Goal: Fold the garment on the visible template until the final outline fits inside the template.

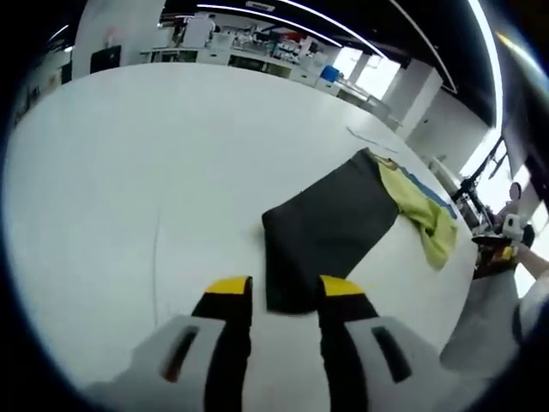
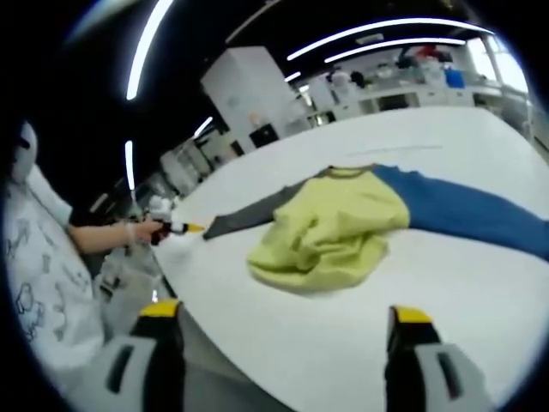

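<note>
Lying on the white table (image 2: 480, 283), the garment (image 2: 330, 236) is bunched at its yellow-green middle, with a blue sleeve (image 2: 467, 210) stretched flat to one side and a dark grey sleeve (image 1: 330, 227) to the other. Left gripper (image 1: 285, 292) sits at the grey sleeve's end, jaws spread either side of the cuff, not pinching. Right gripper (image 2: 283, 322) hangs near the bunched middle, jaws wide apart.

text: none legible | labels: none | signs: none readable
</note>
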A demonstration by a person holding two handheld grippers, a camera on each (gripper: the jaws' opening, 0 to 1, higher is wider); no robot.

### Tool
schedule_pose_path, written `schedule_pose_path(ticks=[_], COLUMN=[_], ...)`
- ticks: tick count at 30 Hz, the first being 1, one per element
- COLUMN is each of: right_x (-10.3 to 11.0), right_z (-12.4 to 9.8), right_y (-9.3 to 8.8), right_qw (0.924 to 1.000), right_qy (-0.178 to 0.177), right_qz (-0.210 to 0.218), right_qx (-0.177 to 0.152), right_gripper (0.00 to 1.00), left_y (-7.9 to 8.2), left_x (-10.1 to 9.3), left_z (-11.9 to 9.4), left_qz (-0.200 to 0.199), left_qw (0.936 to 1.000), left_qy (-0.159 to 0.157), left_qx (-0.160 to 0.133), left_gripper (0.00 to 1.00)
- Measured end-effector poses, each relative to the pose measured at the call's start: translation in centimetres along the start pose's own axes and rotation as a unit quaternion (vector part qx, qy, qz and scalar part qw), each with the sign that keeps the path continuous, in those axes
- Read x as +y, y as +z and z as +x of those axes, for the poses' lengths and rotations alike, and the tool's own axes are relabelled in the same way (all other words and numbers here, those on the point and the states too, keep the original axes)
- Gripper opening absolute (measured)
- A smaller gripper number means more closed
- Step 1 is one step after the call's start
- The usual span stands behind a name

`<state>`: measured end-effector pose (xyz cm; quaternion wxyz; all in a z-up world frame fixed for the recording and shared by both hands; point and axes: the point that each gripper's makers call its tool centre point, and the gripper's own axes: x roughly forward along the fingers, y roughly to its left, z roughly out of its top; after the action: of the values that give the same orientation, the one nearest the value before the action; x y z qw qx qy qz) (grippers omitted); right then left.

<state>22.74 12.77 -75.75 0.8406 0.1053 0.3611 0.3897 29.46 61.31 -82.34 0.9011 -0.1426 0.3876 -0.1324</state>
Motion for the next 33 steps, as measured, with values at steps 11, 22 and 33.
schedule_pose_path(ticks=[11,22,33], right_x=[-0.2,0.0,-0.1], right_z=[-0.2,-0.2,-0.1], right_y=[-0.1,-0.5,-0.4], right_qw=[1.0000,1.0000,1.0000], right_qy=[-0.003,-0.002,-0.003], right_qz=[0.004,0.002,0.001], right_qx=[0.001,0.004,0.004], right_gripper=[0.99,0.99,0.99], left_y=[-1.1,-0.8,-0.8], left_x=[0.2,2.0,4.7], left_z=[0.5,-0.3,-1.3], left_qz=[-0.004,-0.046,-0.095], left_qw=[0.9999,0.9977,0.9889], left_qy=[0.008,0.045,0.097], left_qx=[0.010,-0.020,-0.058], left_gripper=[0.08,0.00,0.00])
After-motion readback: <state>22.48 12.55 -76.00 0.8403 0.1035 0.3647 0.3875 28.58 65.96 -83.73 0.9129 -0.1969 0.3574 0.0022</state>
